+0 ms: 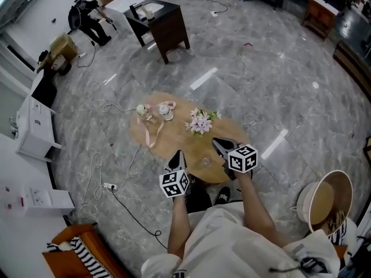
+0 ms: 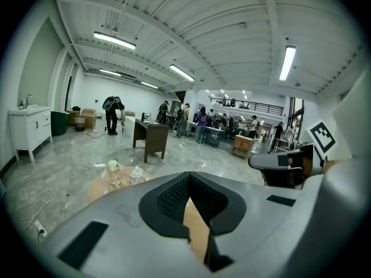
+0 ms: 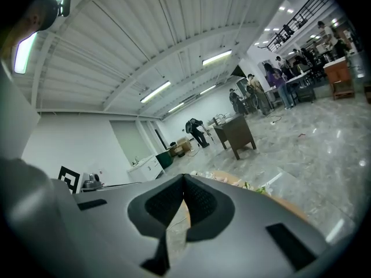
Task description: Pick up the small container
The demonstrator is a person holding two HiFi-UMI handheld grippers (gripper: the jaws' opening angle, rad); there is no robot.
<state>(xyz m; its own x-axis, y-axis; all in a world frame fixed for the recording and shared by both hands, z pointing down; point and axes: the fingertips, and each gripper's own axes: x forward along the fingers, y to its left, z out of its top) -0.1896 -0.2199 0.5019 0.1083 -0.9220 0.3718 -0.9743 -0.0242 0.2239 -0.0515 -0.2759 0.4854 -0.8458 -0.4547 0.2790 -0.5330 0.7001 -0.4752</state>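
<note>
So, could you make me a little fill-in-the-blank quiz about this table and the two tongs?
The left tongs and the right tongs are both ____, holding nothing.
The pink flowers lie on a round wooden ____.
The small clear container sits ____ the two tongs.
Missing words: shut; table; between.

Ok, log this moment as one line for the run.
phase: pre-grasp | left gripper: shut, empty | right gripper: shut, empty | small container: on table, between grippers, untouched
</note>
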